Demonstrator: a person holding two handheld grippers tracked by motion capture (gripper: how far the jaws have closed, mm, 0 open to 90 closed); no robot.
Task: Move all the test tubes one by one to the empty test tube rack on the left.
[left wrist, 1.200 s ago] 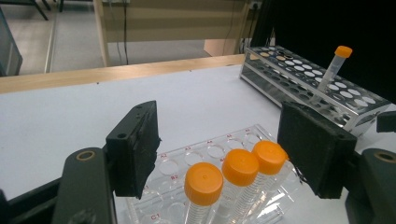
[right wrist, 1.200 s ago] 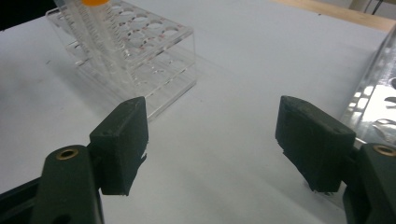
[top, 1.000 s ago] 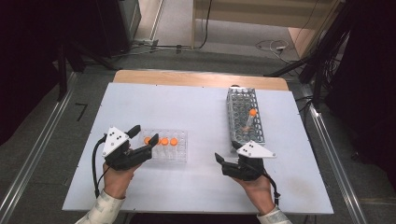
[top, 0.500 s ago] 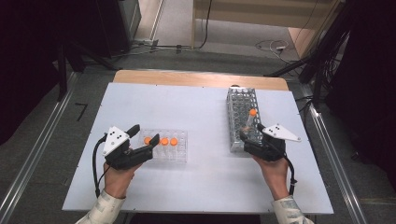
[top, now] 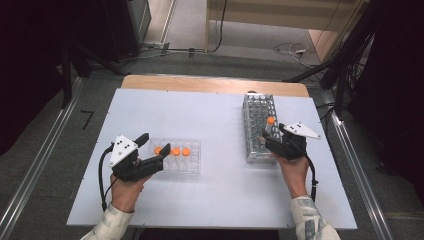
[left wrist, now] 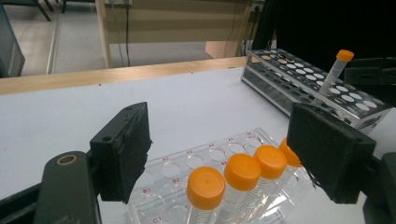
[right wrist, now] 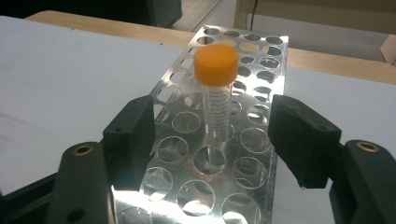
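Hiding tube [right wrist: 218, 105] base: rack [right wrist: 261, 56] holes.

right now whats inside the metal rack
One orange-capped tube stands in the metal rack, near its front end, between the open right gripper jaws. The other holes seen look empty; the tube's bottom is hidden below the top plate.

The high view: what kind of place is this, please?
Probably a lab bench set up for recording: a metal tube rack holding an orange-capped tube, a clear plastic rack with more capped tubes, and cables on the floor behind the white table.
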